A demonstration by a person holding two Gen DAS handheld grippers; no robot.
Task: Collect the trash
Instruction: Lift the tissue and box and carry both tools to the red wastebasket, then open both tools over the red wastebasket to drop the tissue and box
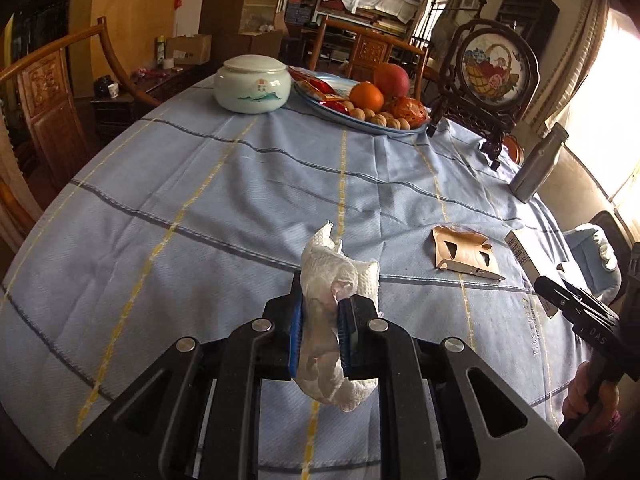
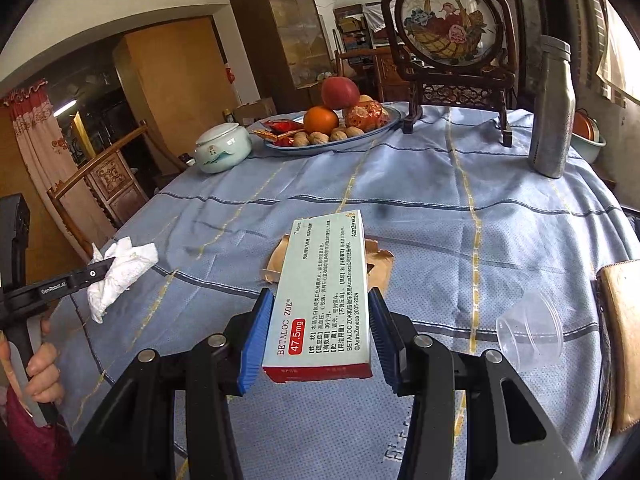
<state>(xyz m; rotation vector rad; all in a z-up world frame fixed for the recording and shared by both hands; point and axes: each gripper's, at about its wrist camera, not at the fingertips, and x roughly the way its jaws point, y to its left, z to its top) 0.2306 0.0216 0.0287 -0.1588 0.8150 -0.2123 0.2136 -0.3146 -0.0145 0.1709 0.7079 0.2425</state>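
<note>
Tissue (image 1: 334, 276) sits clamped in the left gripper (image 1: 320, 336), lifted off the tabletop (image 1: 200, 200); at three o'clock, the right gripper (image 2: 320, 336) fingers (image 2: 254, 344) squeeze a medicine box (image 2: 324, 292) above torn cardboard (image 1: 464, 254).

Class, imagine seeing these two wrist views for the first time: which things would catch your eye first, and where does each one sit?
First, the crumpled white tissue pinched in the left gripper, held above the blue checked tablecloth. Next, the medicine box clamped in the right gripper, over a torn brown paper scrap. At the table's far end, a fruit plate sits beside a white lidded jar.
</note>
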